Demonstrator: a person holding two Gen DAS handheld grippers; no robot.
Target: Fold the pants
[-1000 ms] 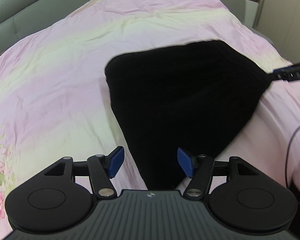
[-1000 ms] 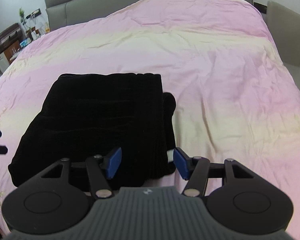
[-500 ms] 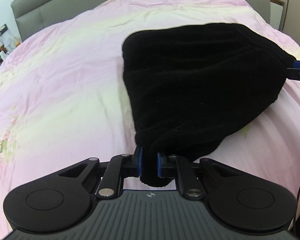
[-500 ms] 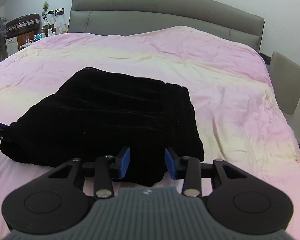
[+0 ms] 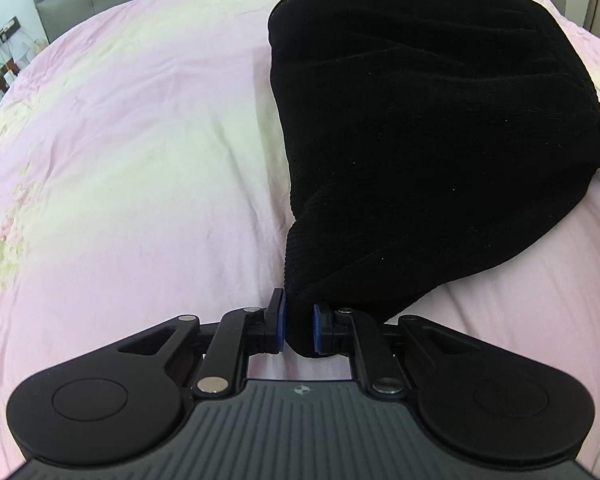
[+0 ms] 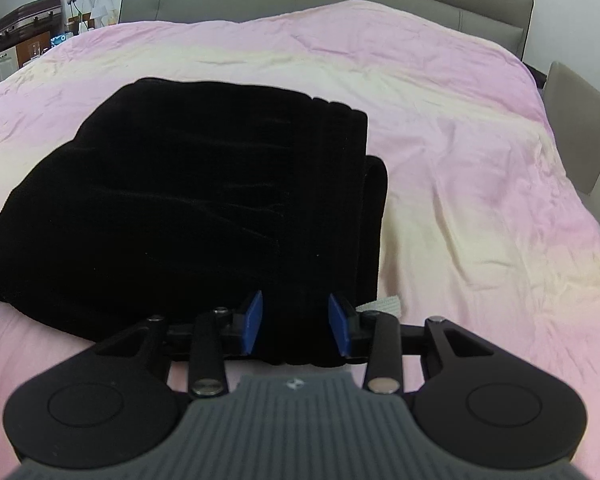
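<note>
Now | left gripper [image 5: 299,329] clamped on black pants [image 5: 420,140] corner | right gripper [image 6: 296,323] clamped on pants edge | bedspread [image 6: 460,140] underneath

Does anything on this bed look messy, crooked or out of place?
Mostly tidy. The black ribbed pants lie folded on the pink bedspread, but one layer pokes out past the right edge, and a small pale tag or strap peeks from underneath near the right gripper.

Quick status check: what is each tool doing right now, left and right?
Left tool: shut on a bunched corner of the black pants.
Right tool: jaws have just been closing, now clamped on the pants' thick folded edge.
</note>
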